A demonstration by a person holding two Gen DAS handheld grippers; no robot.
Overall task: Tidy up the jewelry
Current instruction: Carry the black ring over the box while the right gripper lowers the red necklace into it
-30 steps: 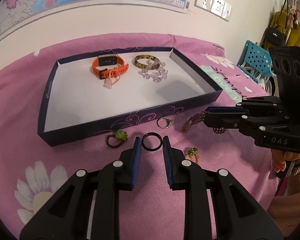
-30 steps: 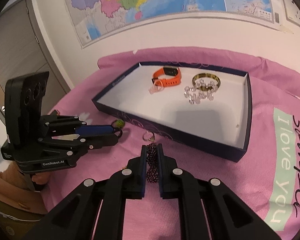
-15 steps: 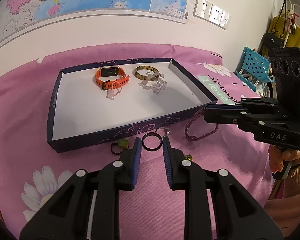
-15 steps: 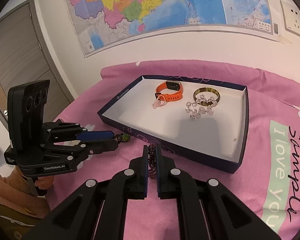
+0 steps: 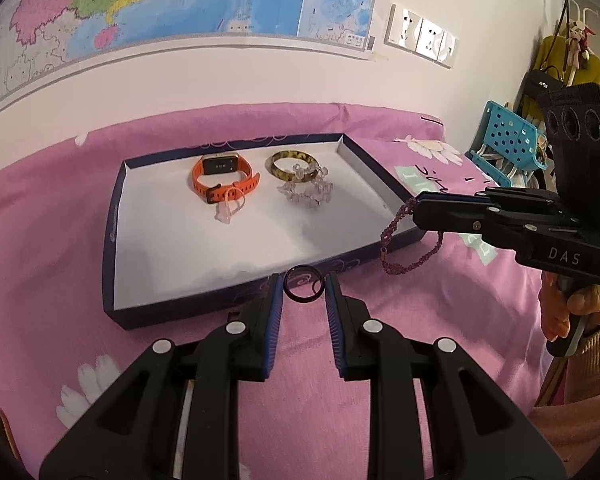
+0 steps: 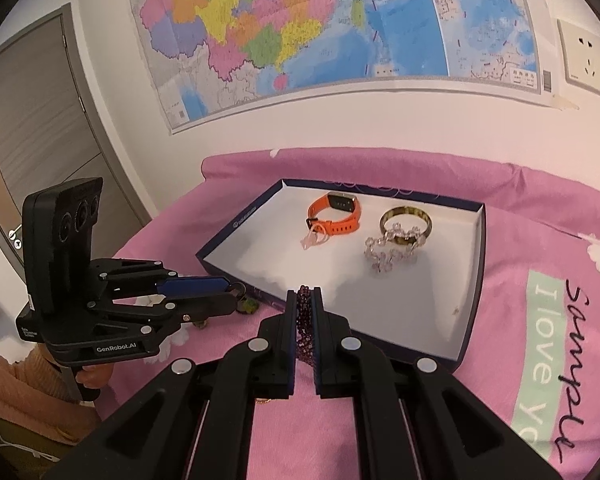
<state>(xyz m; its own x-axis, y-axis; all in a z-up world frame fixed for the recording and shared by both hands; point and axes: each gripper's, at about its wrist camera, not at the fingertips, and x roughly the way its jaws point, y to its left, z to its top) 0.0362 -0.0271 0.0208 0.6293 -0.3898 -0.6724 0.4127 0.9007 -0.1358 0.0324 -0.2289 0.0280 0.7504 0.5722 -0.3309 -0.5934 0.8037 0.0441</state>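
Observation:
A navy tray [image 5: 112, 240] with a white floor lies on the pink cloth. It holds an orange watch [image 5: 224, 178], an amber bangle [image 5: 294, 164] and a clear crystal bracelet [image 5: 306, 194]. My left gripper [image 5: 303, 288] is shut on a black ring [image 5: 303, 283], held in the air just before the tray's near wall. My right gripper [image 6: 304, 296] is shut on a purple bead bracelet [image 6: 305, 322]. In the left wrist view that bracelet [image 5: 404, 248] dangles from the right gripper [image 5: 416, 204] beside the tray's near right corner. The left gripper [image 6: 232, 292] shows at the left of the right wrist view.
A green bead ring [image 6: 248, 306] lies on the pink cloth [image 6: 540, 240] under the left gripper. A small pink charm [image 5: 228, 210] rests by the watch. A map-covered wall stands behind the tray, a blue basket [image 5: 504, 140] to the right and a door [image 6: 32, 128] to the left.
Both grippers have risen off the cloth with their pieces. The purple bracelet now hangs free by the tray's corner. The loose rings on the cloth have dropped out of the left wrist view.

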